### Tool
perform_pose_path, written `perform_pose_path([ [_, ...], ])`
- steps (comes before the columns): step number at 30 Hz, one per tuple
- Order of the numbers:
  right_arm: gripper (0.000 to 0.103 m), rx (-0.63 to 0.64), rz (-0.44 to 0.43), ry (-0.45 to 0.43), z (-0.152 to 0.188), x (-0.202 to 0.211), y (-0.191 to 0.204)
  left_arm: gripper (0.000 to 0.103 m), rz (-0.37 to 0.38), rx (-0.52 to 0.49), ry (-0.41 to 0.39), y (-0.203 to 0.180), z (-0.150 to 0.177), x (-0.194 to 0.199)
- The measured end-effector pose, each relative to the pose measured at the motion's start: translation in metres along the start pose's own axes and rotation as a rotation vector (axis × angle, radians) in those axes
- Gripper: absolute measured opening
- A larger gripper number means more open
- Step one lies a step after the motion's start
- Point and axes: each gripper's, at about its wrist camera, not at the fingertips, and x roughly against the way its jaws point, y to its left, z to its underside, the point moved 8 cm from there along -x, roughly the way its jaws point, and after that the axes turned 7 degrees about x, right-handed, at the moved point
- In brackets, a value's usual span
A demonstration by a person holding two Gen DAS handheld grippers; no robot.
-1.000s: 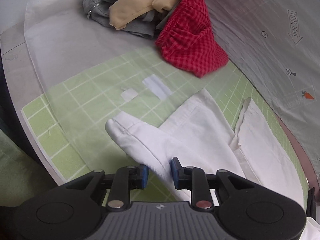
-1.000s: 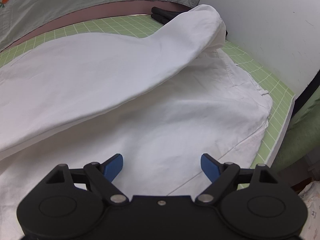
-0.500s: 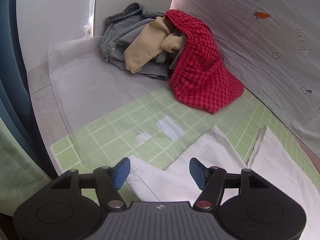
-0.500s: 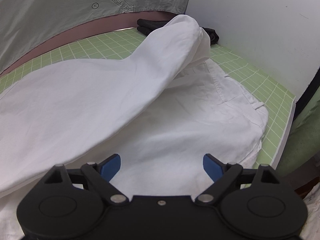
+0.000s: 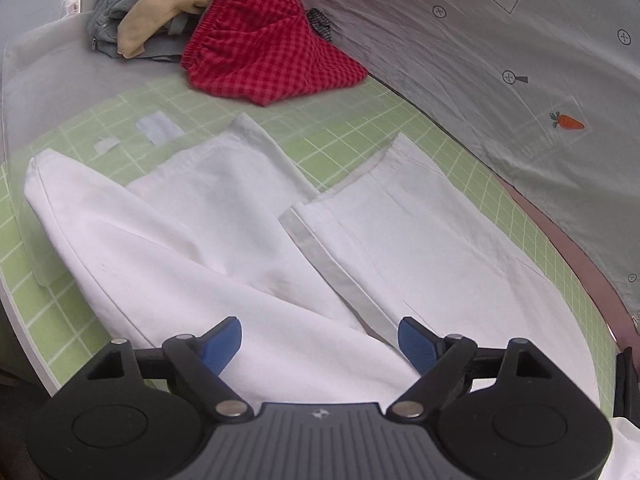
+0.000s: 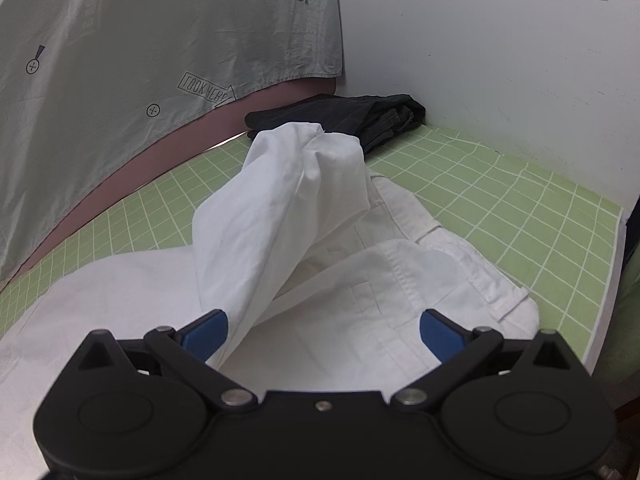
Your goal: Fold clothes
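White trousers [image 5: 248, 216] lie spread on the green grid mat [image 5: 344, 136] that covers the worktop, legs running away from the left gripper [image 5: 320, 338] and the waistband end towards the right gripper [image 6: 322, 330]. In the left wrist view one leg is folded over at an angle across the other, its hem near the mat's left edge; a second hem [image 5: 400, 148] lies further along the mat, nearer the grey printed cloth [image 5: 520, 60] hanging behind. The near part of the trousers is cut off by the left gripper's body. That gripper is wide apart, its blue pads over the fabric and nothing between them; whether they touch the cloth cannot be told.

In the right wrist view a bunched fold of trouser fabric [image 6: 280, 208] rises up from the mat, hiding part of the waistband [image 6: 460, 264] and pocket area. The right gripper is also spread wide and grips nothing, though the raised fold passes close by its left pad. Behind the fold, at the mat's far edge, sits a dark folded garment [image 6: 360, 116], partly hidden.

Beyond the mat's far end in the left view lies a heap: red checked shorts [image 5: 264, 52], a beige garment [image 5: 160, 12] and a grey garment [image 5: 116, 20], cut off at the frame's top.
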Motion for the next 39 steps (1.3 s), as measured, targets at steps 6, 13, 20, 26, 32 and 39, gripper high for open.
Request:
perform_pose_path([
  [6,0.103,0.017,-0.077,0.015,-0.015,-0.019,-0.002,0.086,0.001,0.055,0.018,-0.022,0.008,-0.017],
  [13,0.103,0.011,-0.145,0.088,-0.018,-0.034,0.012,0.055,-0.055,0.055,0.040,-0.035,-0.008,-0.043],
  [20,0.078,0.004,-0.160,0.106,-0.023,-0.044,0.033,0.049,-0.125,0.078,0.093,-0.021,-0.022,-0.071],
  [26,0.043,-0.008,-0.176,0.097,-0.029,-0.045,0.048,0.046,-0.108,0.109,0.122,-0.016,-0.027,-0.087],
  [32,0.004,0.063,-0.145,0.019,-0.048,-0.032,0.057,0.009,-0.091,0.086,0.119,-0.015,-0.033,-0.085],
  [39,0.003,0.116,-0.195,-0.095,-0.093,-0.005,0.075,0.002,-0.008,0.076,0.034,-0.042,-0.069,-0.039],
])
